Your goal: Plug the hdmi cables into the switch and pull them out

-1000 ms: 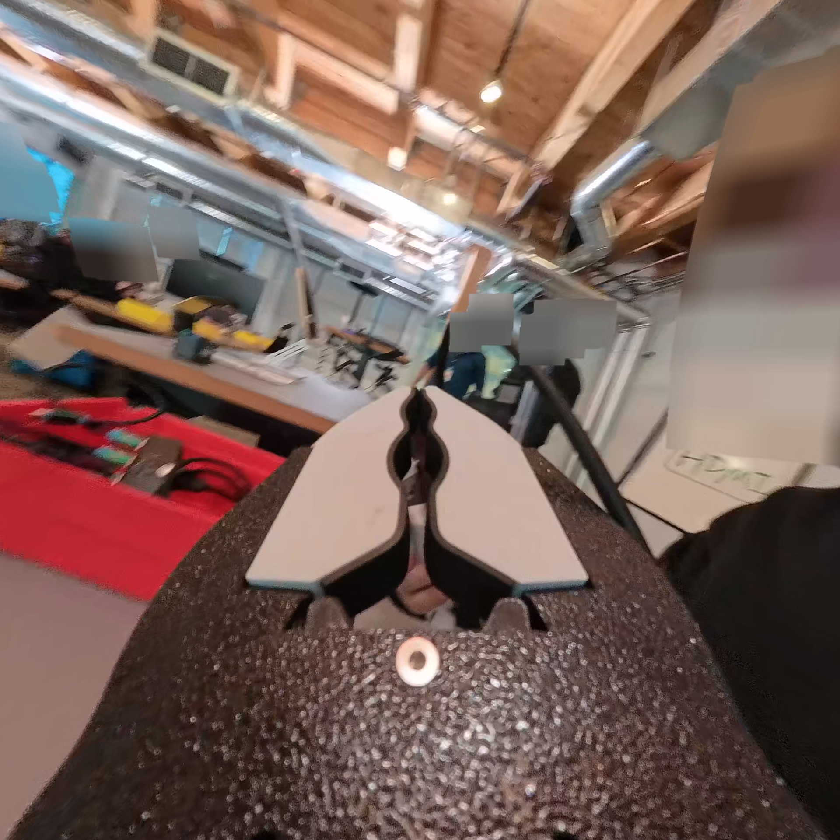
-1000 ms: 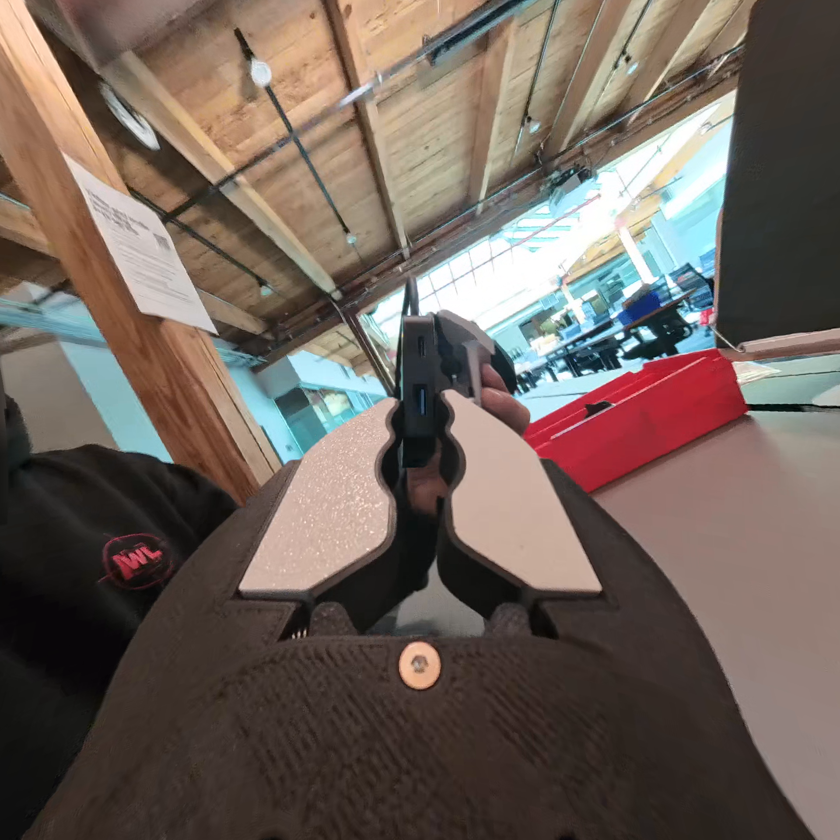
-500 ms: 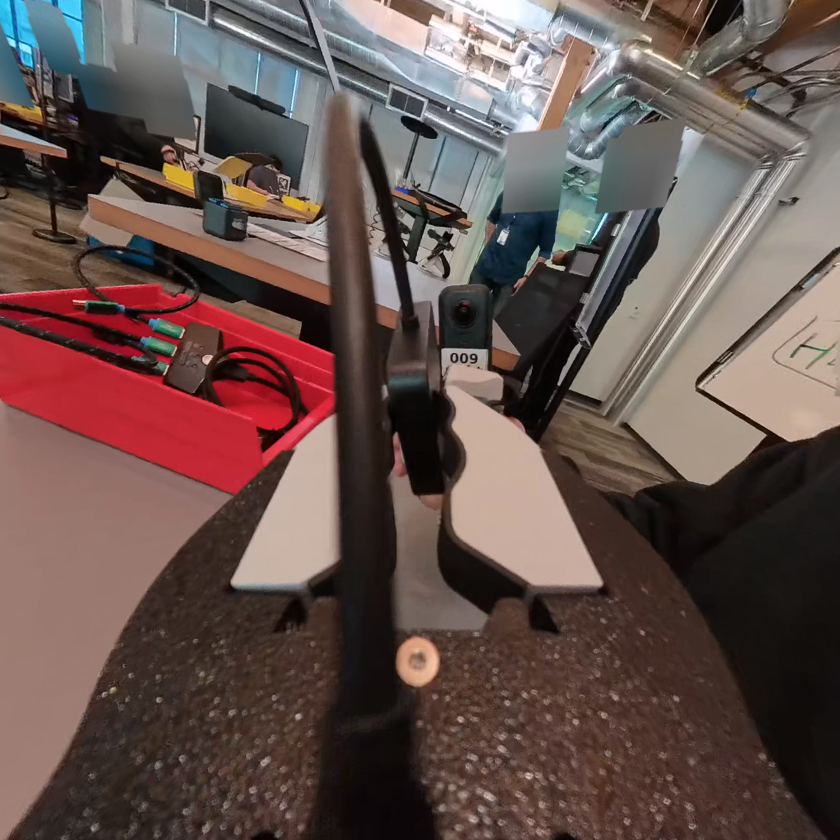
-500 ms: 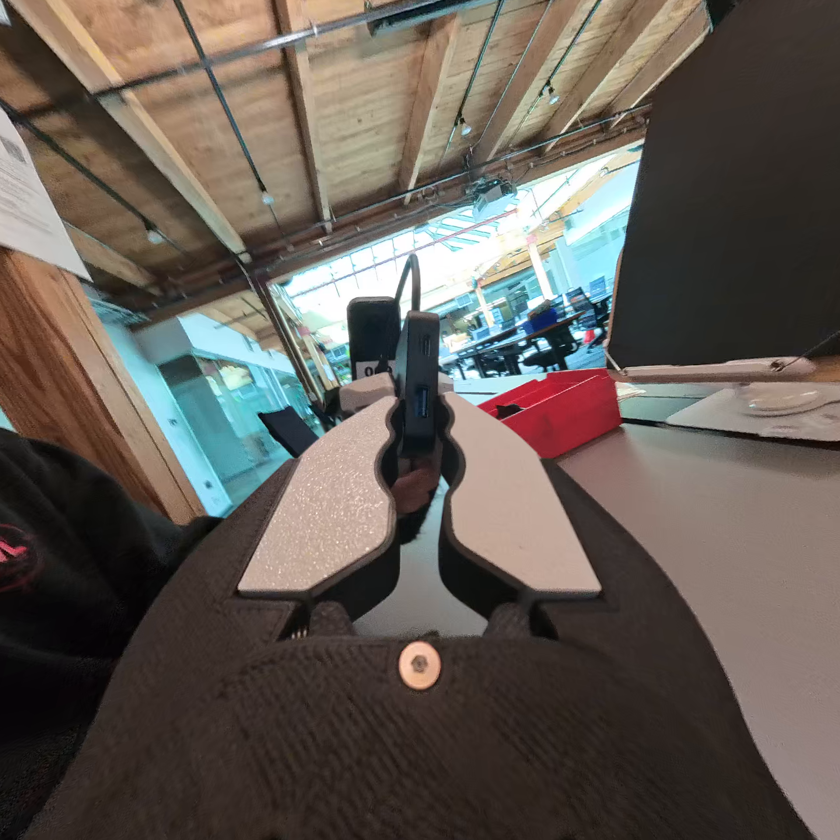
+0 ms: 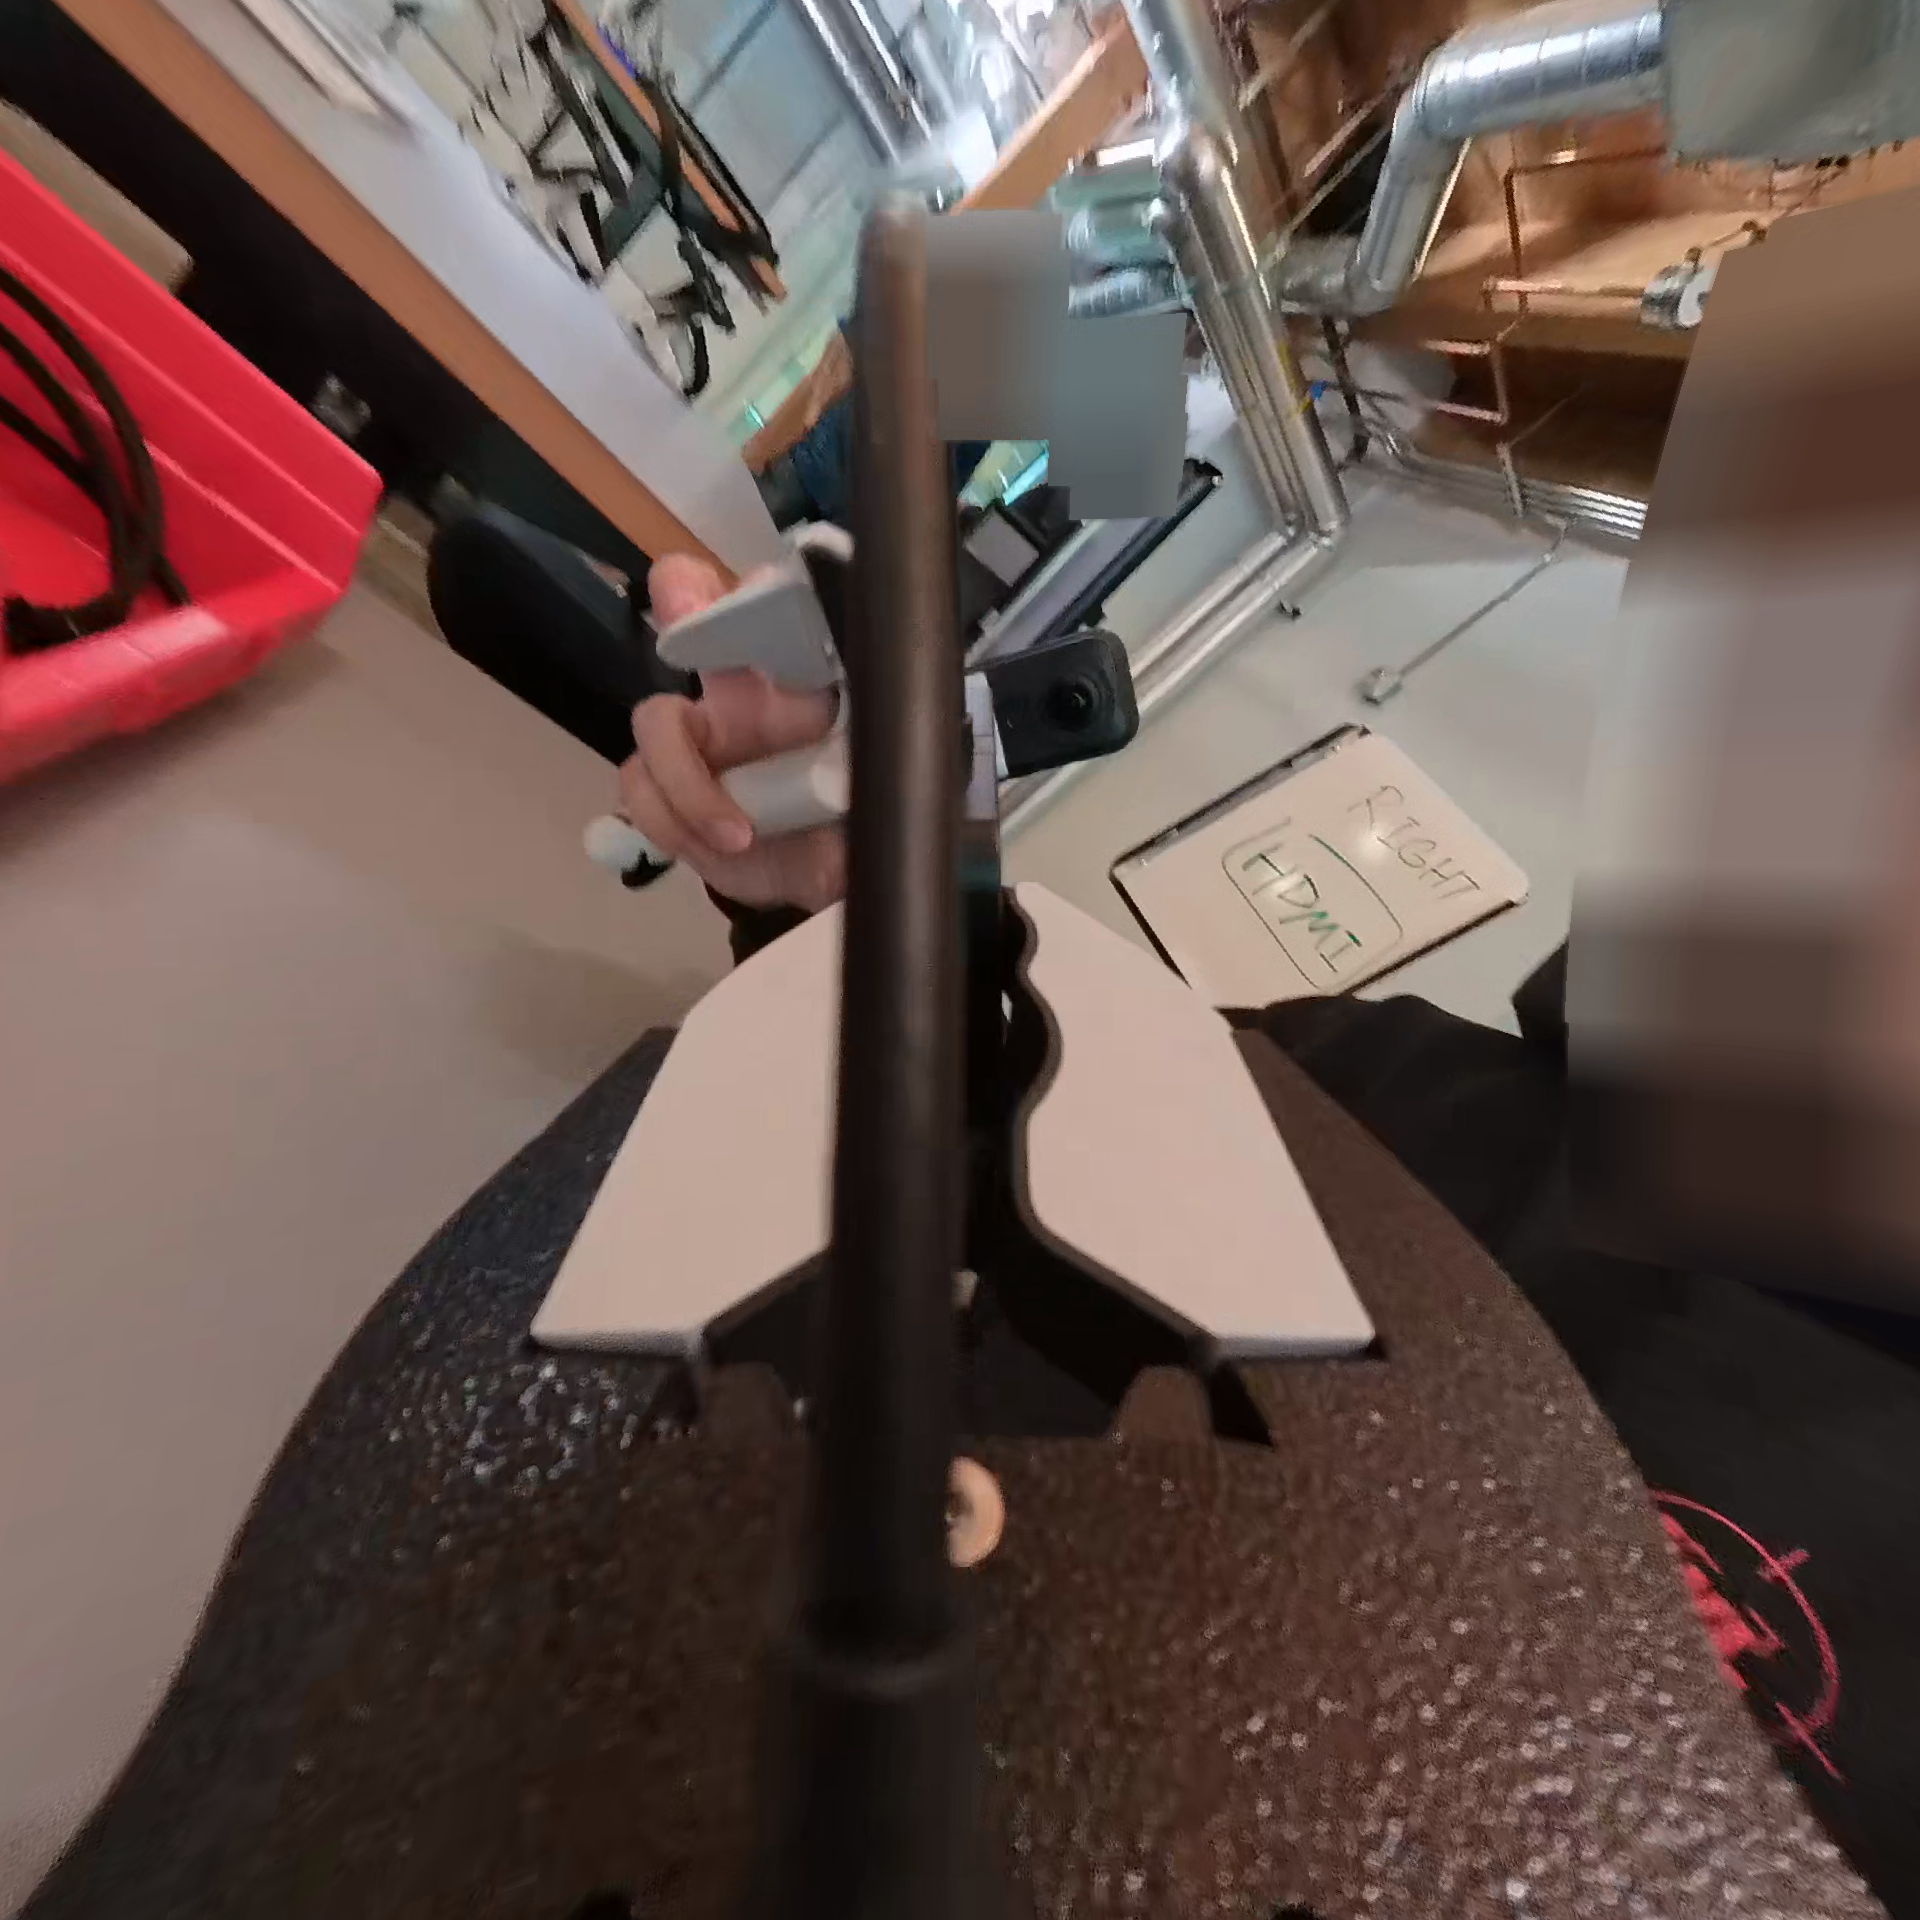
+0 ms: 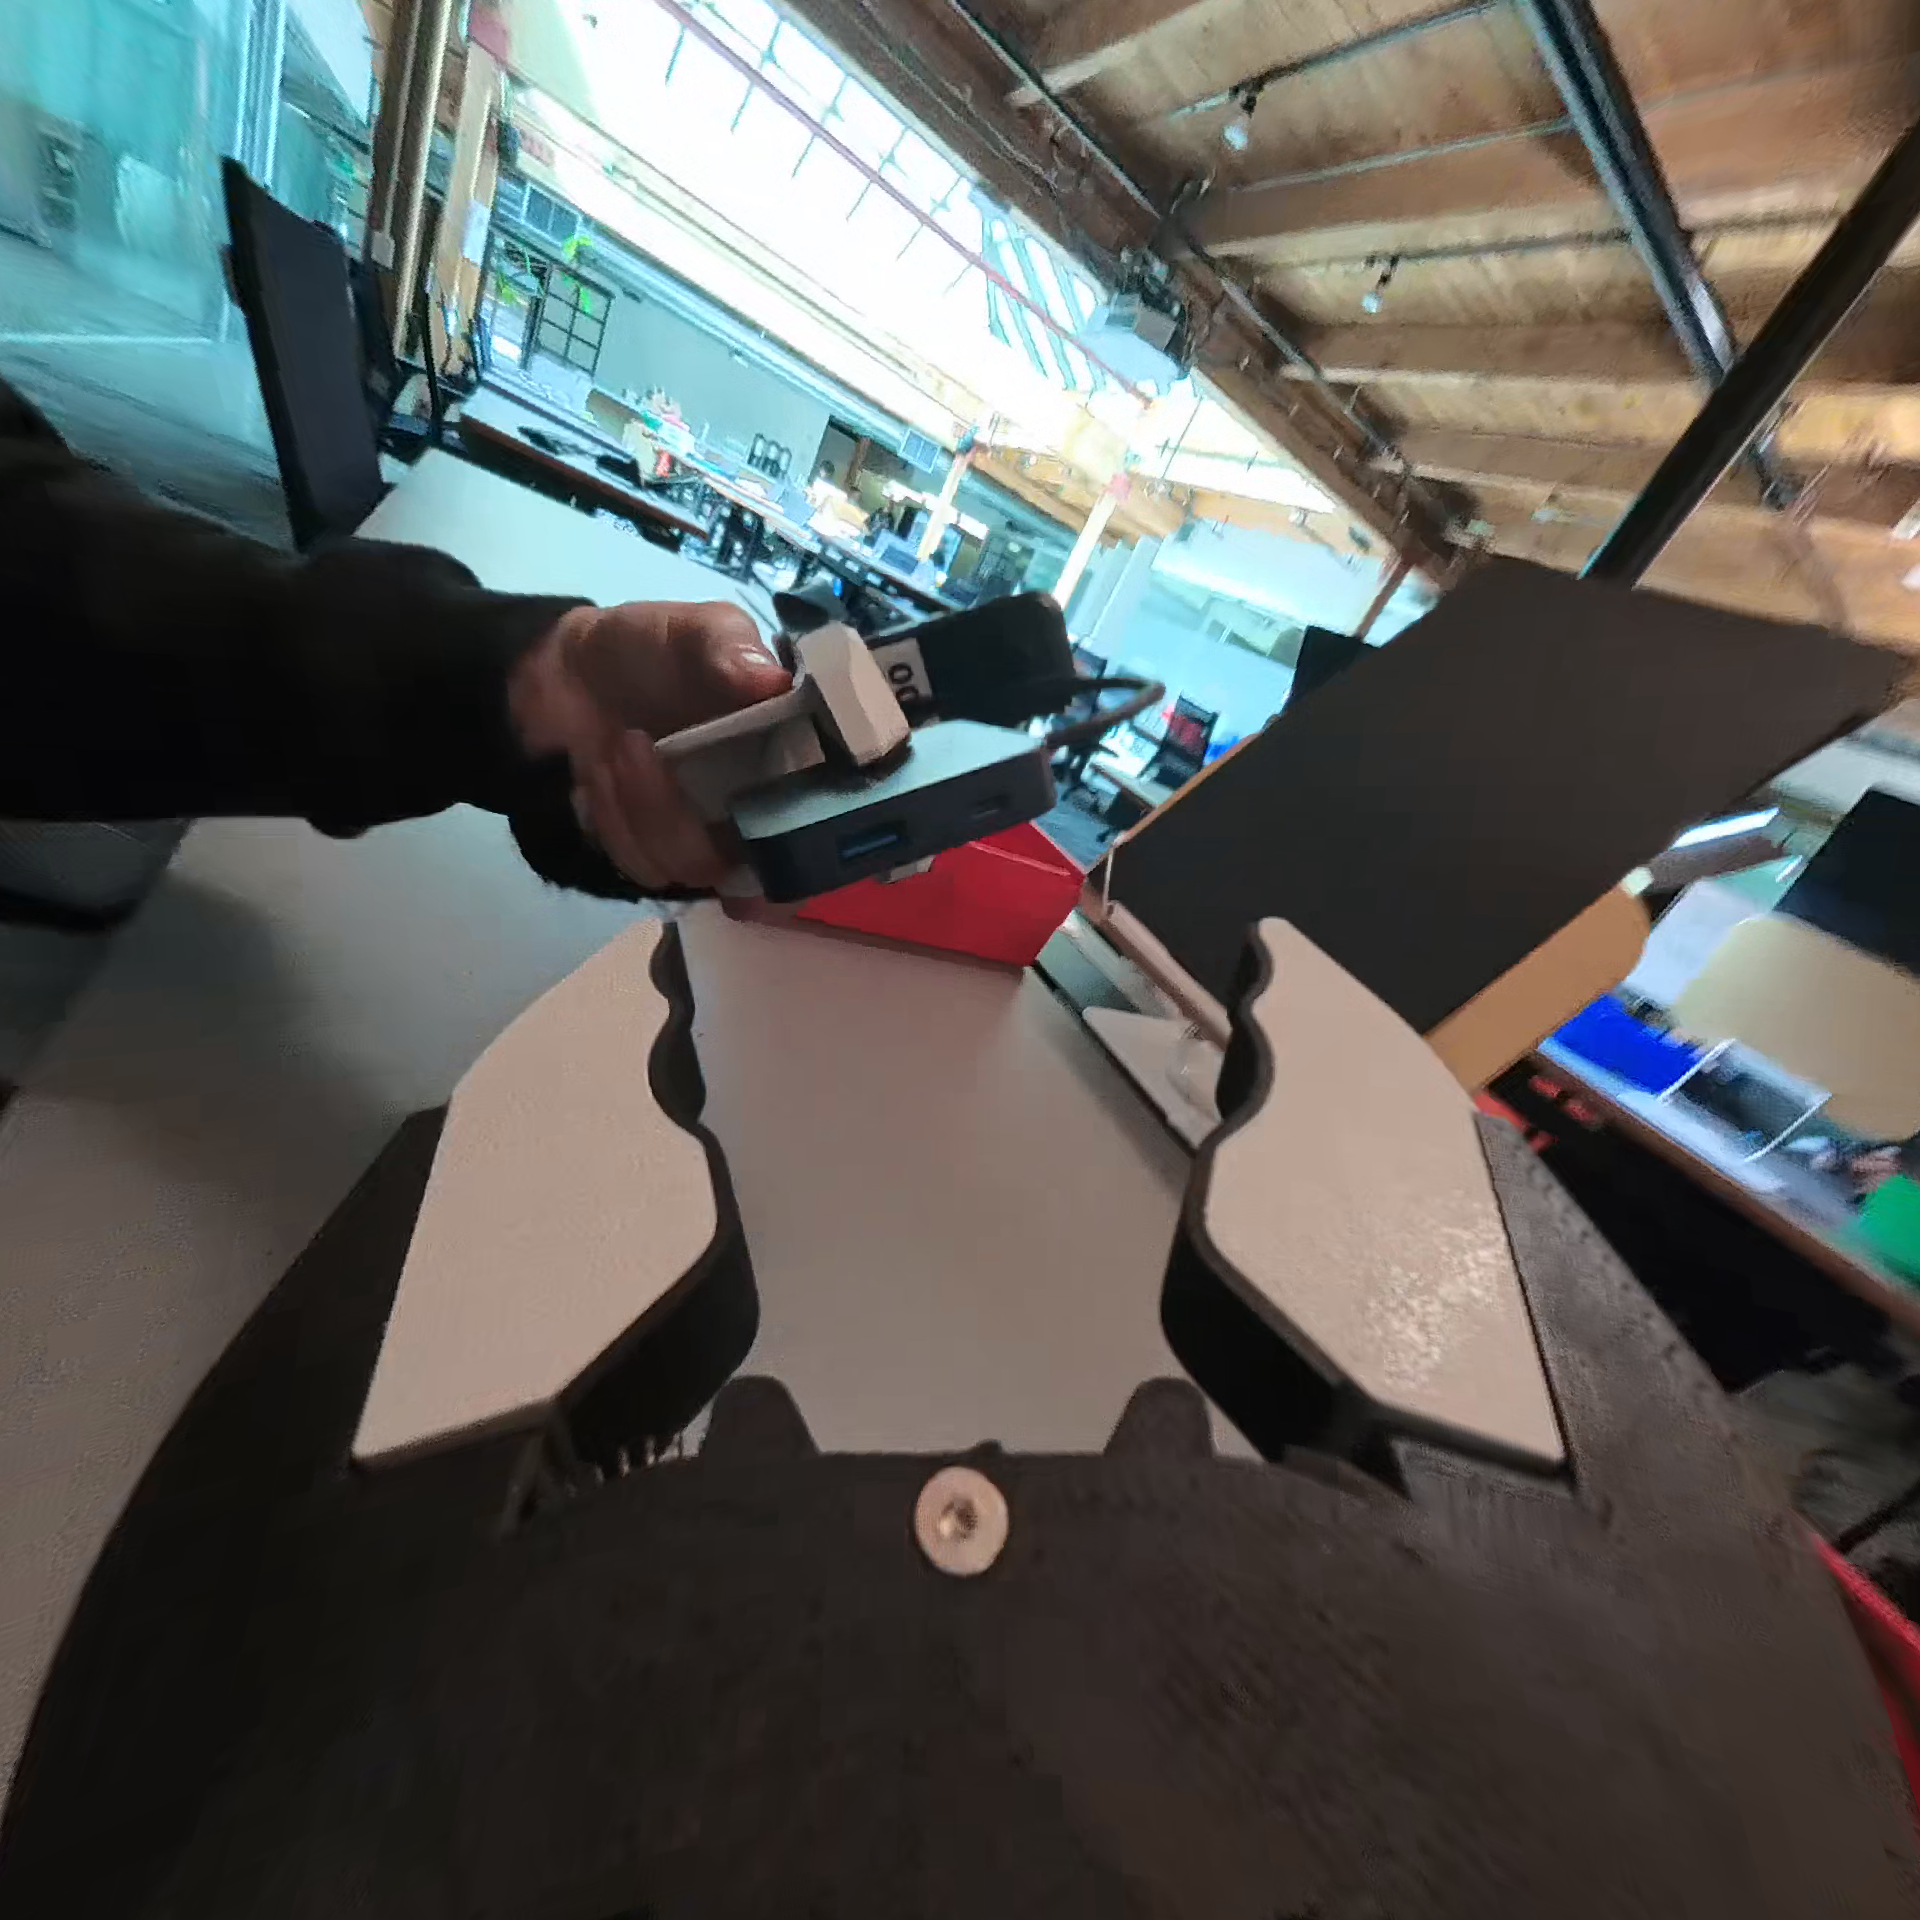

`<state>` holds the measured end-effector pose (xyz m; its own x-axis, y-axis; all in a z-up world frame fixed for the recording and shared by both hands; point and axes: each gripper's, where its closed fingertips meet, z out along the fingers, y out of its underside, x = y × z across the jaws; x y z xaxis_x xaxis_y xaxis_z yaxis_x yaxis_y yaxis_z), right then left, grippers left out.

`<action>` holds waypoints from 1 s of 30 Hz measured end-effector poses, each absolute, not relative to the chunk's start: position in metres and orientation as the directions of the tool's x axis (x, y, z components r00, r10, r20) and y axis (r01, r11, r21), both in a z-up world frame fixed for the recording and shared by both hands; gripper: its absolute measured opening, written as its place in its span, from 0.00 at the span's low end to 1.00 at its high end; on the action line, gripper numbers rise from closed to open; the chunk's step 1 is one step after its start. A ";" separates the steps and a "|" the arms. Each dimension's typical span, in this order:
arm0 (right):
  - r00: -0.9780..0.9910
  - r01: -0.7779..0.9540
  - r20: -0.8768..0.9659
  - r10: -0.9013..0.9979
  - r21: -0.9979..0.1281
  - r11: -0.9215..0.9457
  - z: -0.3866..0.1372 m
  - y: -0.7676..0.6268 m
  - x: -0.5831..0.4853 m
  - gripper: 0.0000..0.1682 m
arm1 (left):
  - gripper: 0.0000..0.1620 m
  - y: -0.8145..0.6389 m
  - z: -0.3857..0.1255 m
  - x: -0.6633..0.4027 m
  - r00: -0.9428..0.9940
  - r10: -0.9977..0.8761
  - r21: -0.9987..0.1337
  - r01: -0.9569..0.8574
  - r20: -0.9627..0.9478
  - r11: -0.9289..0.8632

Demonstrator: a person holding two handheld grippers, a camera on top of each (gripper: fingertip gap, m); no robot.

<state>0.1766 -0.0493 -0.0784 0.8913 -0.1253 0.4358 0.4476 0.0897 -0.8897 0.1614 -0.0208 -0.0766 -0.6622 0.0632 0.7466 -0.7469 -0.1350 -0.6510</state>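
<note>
Dark grey switch (image 6: 899,821) clamped flat in the left tool (image 6: 831,748) above the grey bench (image 6: 260,987), black cable (image 5: 894,831) trailing from it — right tool (image 6: 966,1049) spread wide, empty, red bin (image 6: 966,894) beyond, whiteboard (image 5: 1320,862) with handwriting on the floor.

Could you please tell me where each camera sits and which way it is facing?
Left wrist view: on the left gripper, shut on the switch, whose cable runs at the lens; faces the right hand across the table; black clothing at right.
Right wrist view: on the open right gripper; faces the left hand and the switch; black sleeve at left.
Both show: switch, table, red bin.
</note>
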 end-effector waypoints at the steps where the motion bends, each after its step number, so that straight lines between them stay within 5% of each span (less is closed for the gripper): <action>1: 0.875 0.479 0.466 -0.129 -0.872 0.103 -0.076 -0.049 0.173 0.58 | 0.09 -0.022 -0.078 0.158 -0.651 0.075 -0.643 -0.759 0.756 -0.107; 5: 0.853 0.522 0.517 -0.077 -0.848 0.095 -0.081 -0.044 0.160 0.54 | 0.09 -0.025 -0.080 0.148 -0.602 0.121 -0.602 -0.797 0.789 -0.041; 10: 0.840 0.535 0.543 0.028 -0.835 0.128 -0.086 -0.042 0.142 0.34 | 0.09 -0.033 -0.098 0.150 -0.547 0.071 -0.548 -0.836 0.834 0.000; 30: 0.863 0.505 0.504 -0.021 -0.863 0.022 -0.103 -0.029 0.159 0.39 | 0.08 -0.028 -0.105 0.159 -0.526 -0.030 -0.527 -0.850 0.850 -0.002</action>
